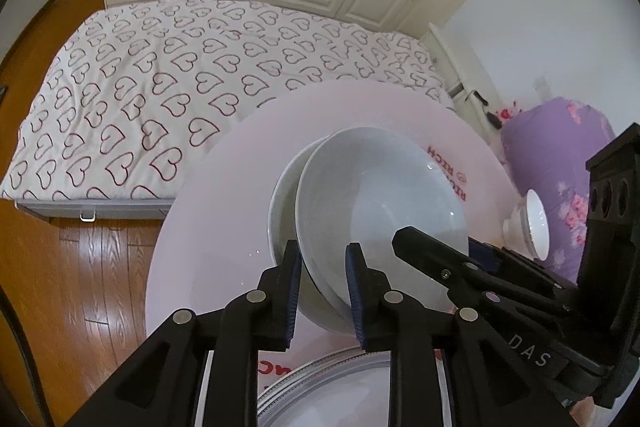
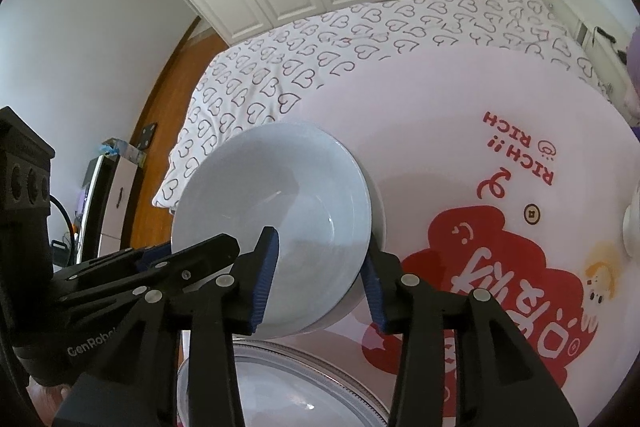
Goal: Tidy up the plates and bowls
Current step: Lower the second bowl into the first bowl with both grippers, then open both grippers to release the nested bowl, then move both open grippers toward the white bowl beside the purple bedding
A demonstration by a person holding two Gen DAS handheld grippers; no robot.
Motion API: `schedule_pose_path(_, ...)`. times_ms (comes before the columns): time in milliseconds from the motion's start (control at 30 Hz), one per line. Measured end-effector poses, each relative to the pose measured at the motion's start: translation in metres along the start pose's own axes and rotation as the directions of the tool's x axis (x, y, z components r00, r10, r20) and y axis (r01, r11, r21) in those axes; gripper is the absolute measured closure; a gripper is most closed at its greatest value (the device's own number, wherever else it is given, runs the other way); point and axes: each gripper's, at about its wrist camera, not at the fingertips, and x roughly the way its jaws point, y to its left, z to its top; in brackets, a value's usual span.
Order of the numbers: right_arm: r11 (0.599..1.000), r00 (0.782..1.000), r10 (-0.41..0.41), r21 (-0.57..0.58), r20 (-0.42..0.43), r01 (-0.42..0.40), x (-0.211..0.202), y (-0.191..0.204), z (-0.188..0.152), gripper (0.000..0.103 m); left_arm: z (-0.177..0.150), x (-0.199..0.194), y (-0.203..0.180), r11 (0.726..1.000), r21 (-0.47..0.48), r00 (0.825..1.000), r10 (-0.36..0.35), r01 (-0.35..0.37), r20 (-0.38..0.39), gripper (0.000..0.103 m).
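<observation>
— Nearest to you?

— Both my grippers, angled steeply down over the round pink table [image 1: 208, 195]. My left gripper [image 1: 324, 291] has its fingers set narrow astride the near rim of the upper white bowl [image 1: 380, 195]; I cannot tell whether the blue pads press on it. My right gripper [image 2: 320, 283] straddles the same rim further along, fingers moderately apart, its right pad clear of the bowl's outer wall.

— How does the bowl look?

— Glossy, plain white, wide and shallow, tilted and nested off-centre in a second white bowl [image 1: 284, 203] beneath it, at the table's middle.

— What differs between views?

— My left camera shows a small white bowl [image 1: 532, 223] near the table's far right edge, by a purple floral bundle [image 1: 560, 163]. My right camera shows the table's red cartoon print [image 2: 500, 275]. Both catch a silver-rimmed plate [image 2: 280, 387] under my fingers and the heart-patterned bed [image 1: 140, 87] behind.
</observation>
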Motion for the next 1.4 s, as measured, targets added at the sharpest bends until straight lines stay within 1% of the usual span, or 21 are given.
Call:
schedule_pose_path(167,1.0,1.0,0.02,0.013,0.006,-0.021,-0.004,-0.002,0.002,0.059,0.006,0.002,0.012,0.998,-0.047,0.998,-0.051,0.05,-0.033,0.077)
schedule_pose_path(300,0.999,1.0,0.028,0.015,0.006,-0.028,-0.005,-0.004,0.002,0.058,0.01,0.002,0.016,0.997,-0.06,0.997,-0.057,0.054,-0.043,0.076)
schedule_pose_path(467,0.999,0.999,0.038,0.027,0.026,-0.039,-0.013,-0.009,-0.001,0.057,0.011,0.0,0.017,0.995,-0.071,0.997,-0.071,0.068,-0.04,0.071)
schedule_pose_path(500,0.999,0.999,0.037,0.028,0.03,-0.038,-0.014,-0.009,-0.001,0.055,0.01,-0.001,0.016,0.995,-0.069,0.997,-0.073,0.07,-0.036,0.07)
schedule_pose_path(533,0.999,0.999,0.03,0.029,0.038,-0.031,-0.016,-0.01,-0.001,0.048,0.01,-0.002,0.016,0.995,-0.068,0.997,-0.075,0.073,-0.03,0.07)
schedule_pose_path(567,0.999,0.999,0.013,0.03,0.047,-0.014,-0.018,-0.011,-0.002,0.044,0.01,-0.004,0.016,0.995,-0.065,0.997,-0.074,0.072,-0.02,0.068)
schedule_pose_path(600,0.999,0.998,-0.005,0.033,0.061,0.003,-0.021,-0.014,-0.002,0.036,0.009,-0.005,0.015,0.996,-0.063,0.997,-0.071,0.07,-0.012,0.066)
schedule_pose_path(633,0.999,0.998,0.0,0.037,0.069,-0.002,-0.023,-0.016,-0.002,0.034,0.009,-0.007,0.014,0.996,-0.057,0.998,-0.065,0.065,0.001,0.061)
schedule_pose_path(667,0.999,0.997,0.008,0.044,0.073,-0.011,-0.025,-0.019,-0.002,0.032,0.008,-0.009,0.014,0.997,-0.051,0.998,-0.057,0.057,0.011,0.053)
schedule_pose_path(700,0.998,0.997,0.012,0.054,0.079,-0.017,-0.028,-0.023,-0.002,0.028,0.007,-0.012,0.013,0.998,-0.044,0.999,-0.033,0.034,0.024,0.046)
schedule_pose_path(733,0.998,0.996,0.008,0.057,0.086,-0.013,-0.03,-0.024,-0.002,0.023,0.004,-0.014,0.012,0.999,-0.044,0.999,0.011,-0.01,0.039,0.031)
schedule_pose_path(767,0.998,0.995,0.003,0.061,0.098,-0.009,-0.033,-0.027,-0.001,0.019,0.003,-0.017,0.014,0.998,-0.049,0.997,0.033,-0.03,0.064,0.019)
schedule_pose_path(800,0.998,0.994,-0.002,0.07,0.111,-0.006,-0.036,-0.03,-0.001,0.005,0.001,-0.019,0.016,0.998,-0.053,0.996,0.027,-0.022,0.083,0.015)
schedule_pose_path(833,0.997,0.992,-0.006,0.082,0.124,-0.004,-0.038,-0.034,-0.001,0.0,0.0,-0.022,0.018,0.998,-0.057,0.995,0.015,-0.01,0.098,0.007)
schedule_pose_path(867,0.996,0.99,-0.005,0.088,0.139,-0.008,-0.041,-0.037,0.0,0.0,-0.001,-0.025,0.019,0.998,-0.057,0.994,0.008,-0.002,0.112,0.004)
schedule_pose_path(933,0.995,0.99,-0.007,0.101,0.14,-0.007,-0.041,-0.042,0.0,0.0,-0.005,-0.03,0.015,0.999,-0.044,0.99,0.014,-0.008,0.142,0.003)
schedule_pose_path(1067,0.993,0.987,-0.007,0.116,0.162,-0.011,-0.044,-0.049,-0.007,0.0,-0.018,-0.042,0.003,0.998,0.015,0.977,0.06,-0.064,0.206,0.001)
schedule_pose_path(1133,0.993,0.985,-0.007,0.119,0.172,-0.014,-0.048,-0.052,-0.011,0.0,-0.028,-0.047,-0.006,0.996,0.034,0.969,0.076,-0.087,0.237,0.001)
schedule_pose_path(1200,0.993,0.983,-0.013,0.119,0.181,-0.008,-0.053,-0.052,-0.015,0.0,-0.049,-0.048,-0.02,0.993,0.05,0.96,0.088,-0.105,0.265,0.001)
schedule_pose_path(1267,0.992,0.98,-0.021,0.123,0.198,-0.003,-0.061,-0.054,-0.019,0.0,-0.061,-0.052,-0.031,0.991,0.064,0.951,0.097,-0.12,0.293,0.001)
schedule_pose_path(1400,0.992,0.972,-0.034,0.129,0.234,0.003,-0.079,-0.06,-0.025,0.0,-0.082,-0.059,-0.049,0.988,0.082,0.939,0.098,-0.132,0.33,0.001)
